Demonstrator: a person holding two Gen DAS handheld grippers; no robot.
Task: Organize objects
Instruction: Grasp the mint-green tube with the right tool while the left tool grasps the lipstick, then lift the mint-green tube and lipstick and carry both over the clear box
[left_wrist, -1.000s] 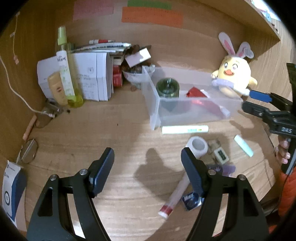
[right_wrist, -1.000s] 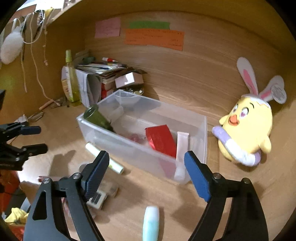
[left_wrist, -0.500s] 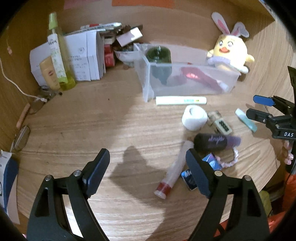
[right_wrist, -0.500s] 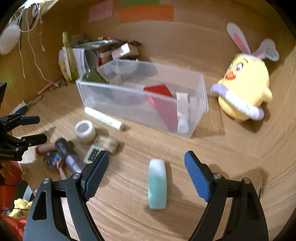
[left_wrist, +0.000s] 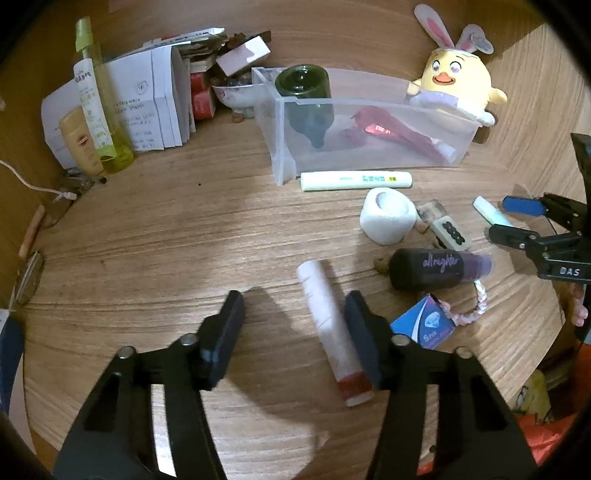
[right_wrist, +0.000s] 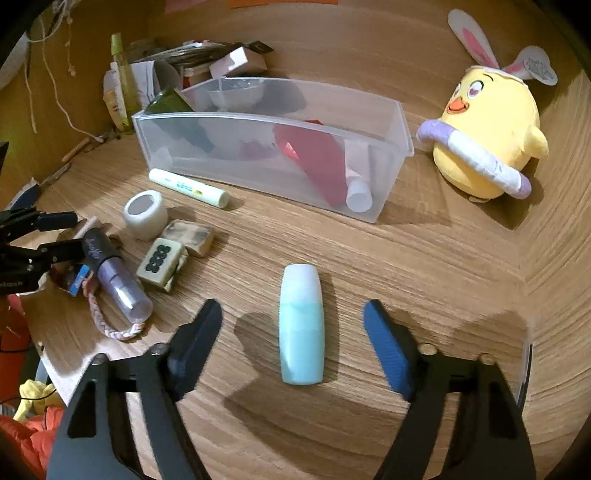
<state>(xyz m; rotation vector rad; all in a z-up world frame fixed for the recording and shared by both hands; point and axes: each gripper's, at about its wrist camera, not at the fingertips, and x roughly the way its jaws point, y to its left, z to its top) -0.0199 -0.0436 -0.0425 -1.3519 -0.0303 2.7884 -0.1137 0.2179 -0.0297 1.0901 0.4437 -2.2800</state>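
A wood-grain tabletop (right_wrist: 424, 258) fills both views, with wooden walls curving up behind it. Straight ahead of the right tool (right_wrist: 293, 332) lies a clear plastic bin (right_wrist: 384, 173) holding a dark green bottle (left_wrist: 306, 92), a red pouch (right_wrist: 314, 158) and a white tube (right_wrist: 358, 190). To that tool's far right sits a yellow chick plush (right_wrist: 487, 136) with bunny ears.

The right tool is spread wide, empty. A pale blue bottle with a white cap (right_wrist: 301, 325) lies flat on the tabletop between its fingers, touching neither.

The left tool (left_wrist: 295, 325) is also spread, empty. A white tube with a red end (left_wrist: 332, 332) lies on the tabletop just inside its right finger; contact cannot be told.

Ahead and to the right of the left tool lie a roll of white tape (left_wrist: 388, 216), a mahjong tile (left_wrist: 450, 232), a dark purple spray bottle (left_wrist: 439, 267), a small blue packet (left_wrist: 424, 325) and a pink braided hair tie (left_wrist: 476, 302). A pale green marker (left_wrist: 356, 180) lies just in front of the bin. Far to its left stand a yellow-green spray bottle (left_wrist: 94, 107) and white boxes (left_wrist: 147, 99).
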